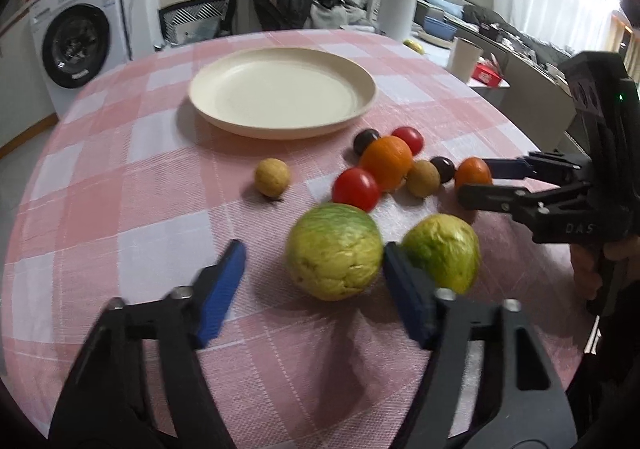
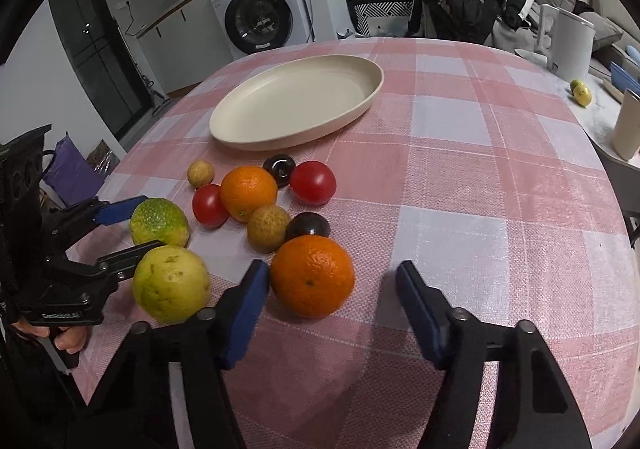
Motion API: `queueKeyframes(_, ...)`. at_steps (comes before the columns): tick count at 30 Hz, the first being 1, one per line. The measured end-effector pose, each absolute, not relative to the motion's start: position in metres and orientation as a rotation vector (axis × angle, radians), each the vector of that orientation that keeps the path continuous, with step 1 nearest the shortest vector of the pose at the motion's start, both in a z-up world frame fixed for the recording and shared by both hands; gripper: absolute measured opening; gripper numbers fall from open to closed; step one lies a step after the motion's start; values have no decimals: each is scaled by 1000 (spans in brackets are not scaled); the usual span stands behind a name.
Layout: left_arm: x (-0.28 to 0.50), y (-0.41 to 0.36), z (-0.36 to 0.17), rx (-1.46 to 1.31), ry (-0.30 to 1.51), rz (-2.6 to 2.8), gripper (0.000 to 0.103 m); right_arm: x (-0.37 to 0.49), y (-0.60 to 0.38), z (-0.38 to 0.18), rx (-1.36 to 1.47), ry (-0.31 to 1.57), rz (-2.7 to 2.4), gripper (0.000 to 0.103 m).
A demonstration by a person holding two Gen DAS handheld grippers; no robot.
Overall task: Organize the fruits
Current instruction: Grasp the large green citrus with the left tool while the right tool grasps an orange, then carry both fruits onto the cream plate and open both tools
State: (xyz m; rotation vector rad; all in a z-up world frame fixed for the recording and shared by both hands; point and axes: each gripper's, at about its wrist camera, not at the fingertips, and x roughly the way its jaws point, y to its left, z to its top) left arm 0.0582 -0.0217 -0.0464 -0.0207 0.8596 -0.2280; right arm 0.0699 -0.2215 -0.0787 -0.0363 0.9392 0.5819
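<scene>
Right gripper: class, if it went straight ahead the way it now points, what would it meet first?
Probably the nearest orange. It lies just ahead of the open right gripper, close to the left-side jaw rather than centred. Depth is uncertain, so that jaw might nudge it first.

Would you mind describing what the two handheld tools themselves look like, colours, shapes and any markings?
Both tools are matte black, angular plastic frames with silver bolt heads at the linkages and two slim fingers faced with blue pads. The right tool has a pistol-style handle, raised "DAS" lettering and a small green light on its block-shaped body. The left tool carries a small white label, too blurred to read. No cables or sleeves are visible.
</scene>
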Motion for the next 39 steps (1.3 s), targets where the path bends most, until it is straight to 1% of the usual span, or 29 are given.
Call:
queueKeyframes(1, 59, -23, -48, -26, 870, -246, 46, 70, -221, -78, -36, 940, 590, 59)
queueKeyframes(3, 60, -26, -49, -20, 871, -245, 46, 69, -220, -78, -33, 940, 605, 52)
queueKeyframes(4, 59, -26, -49, -18, 870, -246, 45, 68, -219, -78, -32, 942, 612, 45)
queueKeyframes(5, 59, -26, -49, -23, 866, -249, 45, 68, -219, -78, -28, 943, 620, 42)
queueKeyframes(10, 56, -18, -41, -60, 823, -230, 45, 66, -220, -75, -31, 925, 609, 41)
queueKeyframes(20, 48, 1, -18, -86, 723, -164, 45, 58, -224, -49, 3, 807, 617, 41)
queueKeyframes(27, 58, 6, -10, -87, 689, -129, 45, 62, -213, -34, 15, 748, 630, 41)
queueKeyframes(39, 85, 10, -8, -94, 667, -83, 45, 91, -193, -19, 36, 724, 642, 41)
